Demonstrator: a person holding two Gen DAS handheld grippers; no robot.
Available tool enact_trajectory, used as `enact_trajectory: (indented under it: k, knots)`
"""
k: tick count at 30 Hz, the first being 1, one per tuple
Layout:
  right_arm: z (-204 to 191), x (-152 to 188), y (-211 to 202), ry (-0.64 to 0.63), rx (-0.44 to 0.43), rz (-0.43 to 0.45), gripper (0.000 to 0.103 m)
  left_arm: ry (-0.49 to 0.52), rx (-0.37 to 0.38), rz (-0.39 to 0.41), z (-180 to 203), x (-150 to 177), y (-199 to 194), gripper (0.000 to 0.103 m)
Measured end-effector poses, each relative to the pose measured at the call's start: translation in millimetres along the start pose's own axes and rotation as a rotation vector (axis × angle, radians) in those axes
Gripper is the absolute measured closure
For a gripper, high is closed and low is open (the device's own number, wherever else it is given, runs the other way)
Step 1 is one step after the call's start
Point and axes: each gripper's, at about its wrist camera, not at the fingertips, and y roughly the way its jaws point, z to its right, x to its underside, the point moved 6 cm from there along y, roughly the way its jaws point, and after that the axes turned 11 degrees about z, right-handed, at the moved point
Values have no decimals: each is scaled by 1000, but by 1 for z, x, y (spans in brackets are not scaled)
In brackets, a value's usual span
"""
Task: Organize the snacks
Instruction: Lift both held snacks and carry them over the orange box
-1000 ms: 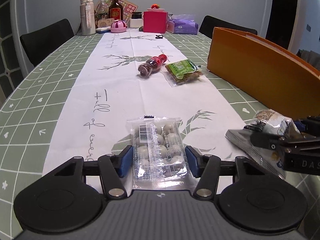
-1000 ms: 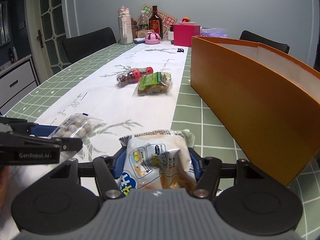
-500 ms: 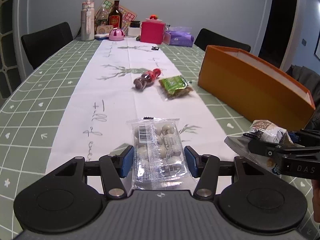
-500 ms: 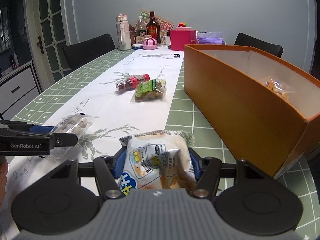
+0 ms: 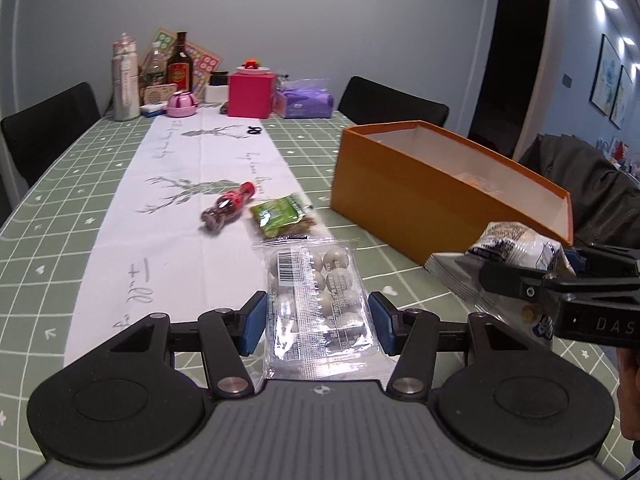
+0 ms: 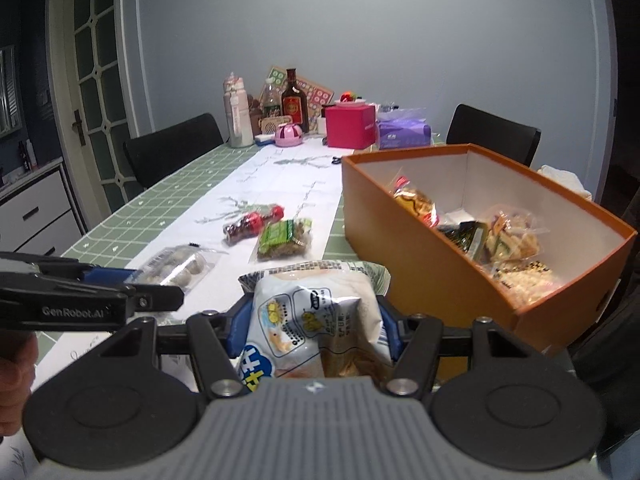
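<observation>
Snacks: clear pack of round pale balls with barcode strip, clamped between left gripper pads, held off the table. Right gripper clamped on puffy white-blue bag. Orange box ahead-right of it holds several packets.

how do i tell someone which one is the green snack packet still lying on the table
Start at the orange box on the green checked table. Just to its left, on the white runner, lie two things side by side. The green snack packet is the flat one nearer the box; its neighbour is a small red-capped bottle.
</observation>
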Motion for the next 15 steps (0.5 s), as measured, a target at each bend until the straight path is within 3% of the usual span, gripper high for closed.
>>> enact_trajectory:
  k: [15]
  knots:
    - [81,-56,-39,65,132,121,42,172,170,64,90,-56,38,41]
